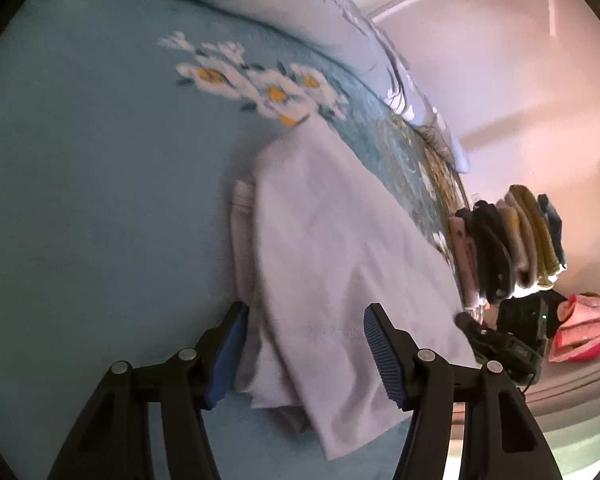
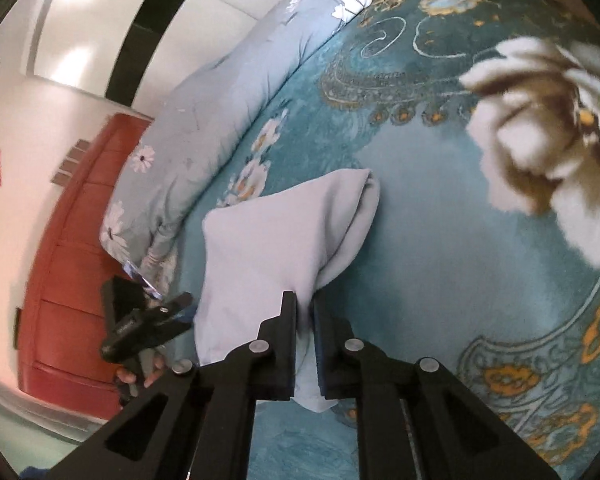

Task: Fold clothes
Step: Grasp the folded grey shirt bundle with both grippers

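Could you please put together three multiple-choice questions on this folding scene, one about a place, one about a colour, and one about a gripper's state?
1. Where does the garment lie?
A. on the teal bedspread
B. on the floor
C. on a chair

2. What colour is the garment?
A. bright red
B. pale grey
C. black

3. How do the two grippers stand?
A. both open
B. both shut on cloth
C. left gripper open, right gripper shut on the garment

Answers:
1. A, since the left wrist view shows the cloth spread flat on the flowered teal cover.
2. B, since both views show a light grey fabric.
3. C, since the left fingers stand wide apart over the cloth's near edge, while the right wrist view shows a fold of cloth pinched between the near-closed right fingers.
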